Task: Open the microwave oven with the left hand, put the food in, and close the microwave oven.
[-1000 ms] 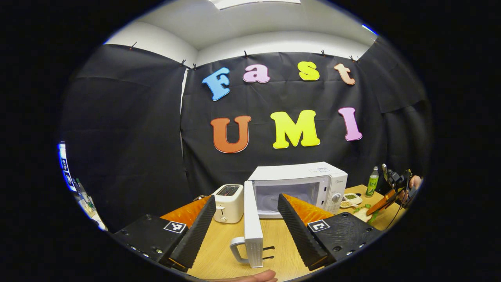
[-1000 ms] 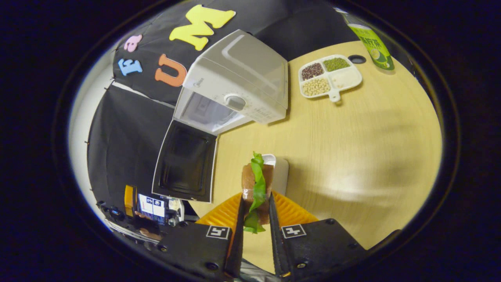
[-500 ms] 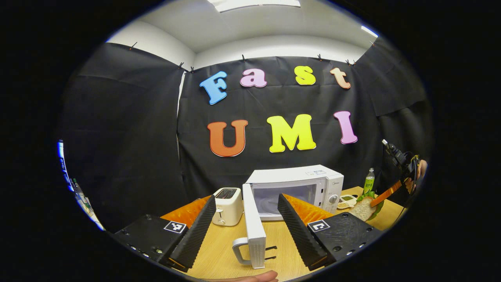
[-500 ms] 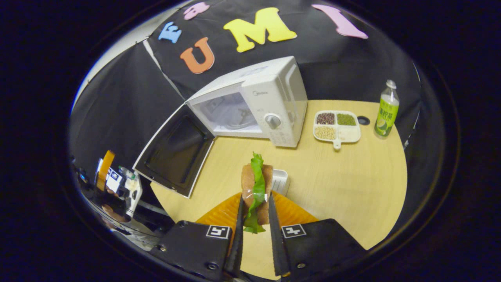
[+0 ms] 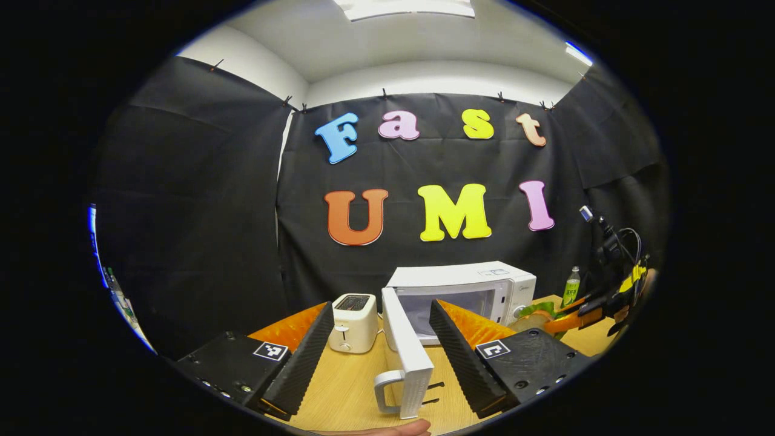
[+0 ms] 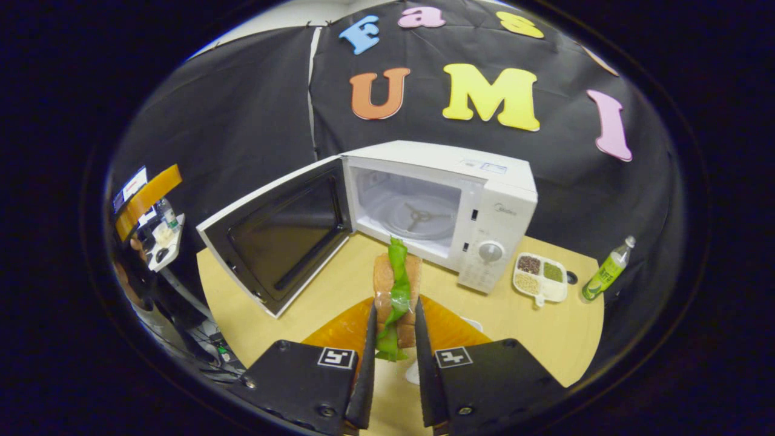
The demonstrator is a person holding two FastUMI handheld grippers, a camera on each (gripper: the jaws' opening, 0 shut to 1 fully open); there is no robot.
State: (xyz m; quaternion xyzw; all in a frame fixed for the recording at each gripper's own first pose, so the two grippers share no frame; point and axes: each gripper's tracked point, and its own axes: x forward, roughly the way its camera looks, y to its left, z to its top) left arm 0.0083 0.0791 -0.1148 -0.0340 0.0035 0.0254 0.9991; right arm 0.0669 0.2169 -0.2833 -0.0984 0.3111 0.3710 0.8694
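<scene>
- Door (image 6: 275,233) of the microwave (image 6: 448,200) hangs wide on its left hinge, dark inner face showing; in the left gripper view its edge and handle (image 5: 387,392) stand between the spread fingers of the left gripper (image 5: 381,357), which is wide open and holds nothing. Best kept where it is, I think, so the door does not swing back into the path.
- Sandwich (image 6: 396,290), bread with a green leaf through the middle, is pinched upright between both fingers of the right gripper (image 6: 393,339), held in the air above the table and just in front of the cavity mouth.
- Step in hand, by my reading: carrying the food in. Cavity (image 6: 412,209) is bare, turntable hub visible. Advice: go in level and centred, clear the lower sill, set the bread down on the turntable before letting go, then back straight out so the leaf is not dragged.
- Risk: leaf sticks out above and below the grip and may catch on the frame.
- Table (image 6: 545,336): pale wood, round-edged. Toaster (image 5: 353,313) sits left of the microwave; right of it a divided tray of beans (image 6: 540,277), then a green bottle (image 6: 607,272).
- Room: black cloth on the walls, white ceiling with a light panel (image 5: 404,7).
</scene>
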